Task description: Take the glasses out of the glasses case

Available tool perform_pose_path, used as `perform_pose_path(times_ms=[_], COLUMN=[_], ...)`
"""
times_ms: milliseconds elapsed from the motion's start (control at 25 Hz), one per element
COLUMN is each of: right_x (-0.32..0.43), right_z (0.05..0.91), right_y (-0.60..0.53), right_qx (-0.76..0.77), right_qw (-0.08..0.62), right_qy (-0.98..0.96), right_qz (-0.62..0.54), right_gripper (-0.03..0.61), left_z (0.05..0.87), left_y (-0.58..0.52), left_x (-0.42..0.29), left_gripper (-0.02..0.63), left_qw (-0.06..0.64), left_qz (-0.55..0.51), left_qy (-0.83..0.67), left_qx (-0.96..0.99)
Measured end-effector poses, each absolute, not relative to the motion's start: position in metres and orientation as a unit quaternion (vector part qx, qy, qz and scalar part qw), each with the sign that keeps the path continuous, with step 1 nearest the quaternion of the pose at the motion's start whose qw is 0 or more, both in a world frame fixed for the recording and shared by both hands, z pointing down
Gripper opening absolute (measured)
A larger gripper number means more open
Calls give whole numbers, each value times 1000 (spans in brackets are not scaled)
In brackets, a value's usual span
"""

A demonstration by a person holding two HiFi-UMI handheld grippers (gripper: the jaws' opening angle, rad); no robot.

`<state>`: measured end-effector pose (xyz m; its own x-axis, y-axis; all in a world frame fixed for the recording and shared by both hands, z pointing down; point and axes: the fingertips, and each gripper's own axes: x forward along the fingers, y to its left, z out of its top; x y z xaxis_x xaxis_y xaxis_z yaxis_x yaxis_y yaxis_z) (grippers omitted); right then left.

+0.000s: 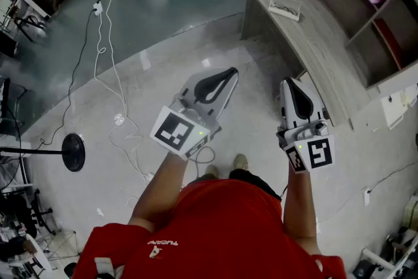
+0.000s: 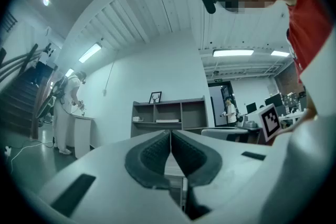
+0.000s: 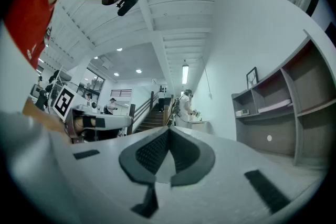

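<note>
A small pale flat object, which may be the glasses case, lies on the grey curved counter at the upper right of the head view; no glasses can be made out. My left gripper is held in the air over the floor, its jaws shut with nothing between them. My right gripper hangs beside it, nearer the counter, also shut and empty. In the left gripper view the pads meet at the tip of the left gripper. The right gripper shows the same closed jaws.
Grey shelves rise behind the counter, and the shelf unit shows far off. White cables trail across the floor beside a round black stand base. A person in white stands by the stairs.
</note>
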<state>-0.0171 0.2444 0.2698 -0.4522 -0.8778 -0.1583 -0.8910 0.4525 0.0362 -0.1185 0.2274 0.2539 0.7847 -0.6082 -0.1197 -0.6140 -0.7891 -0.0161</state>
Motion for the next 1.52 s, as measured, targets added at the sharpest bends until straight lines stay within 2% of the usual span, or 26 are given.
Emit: perform_pose_path(times_ms=[720,1120,1520], right_x=[79,109,122], right_z=[275,296,310], right_y=[220,166,52], right_qx=[-504,-491,-499], right_qw=[94,63,25], right_qy=[857,868,865], right_qz=[42,45,41], right_gripper=[3,3,3], left_z=[255,271,282], left_y=[195,146,29], left_x=[-41,-17,-3], left_gripper=[14,14,14], left_qw=[17,16,30], left_qz=[53,42,49], left_qy=[338,347,335], left_qx=[-940,-937,-940])
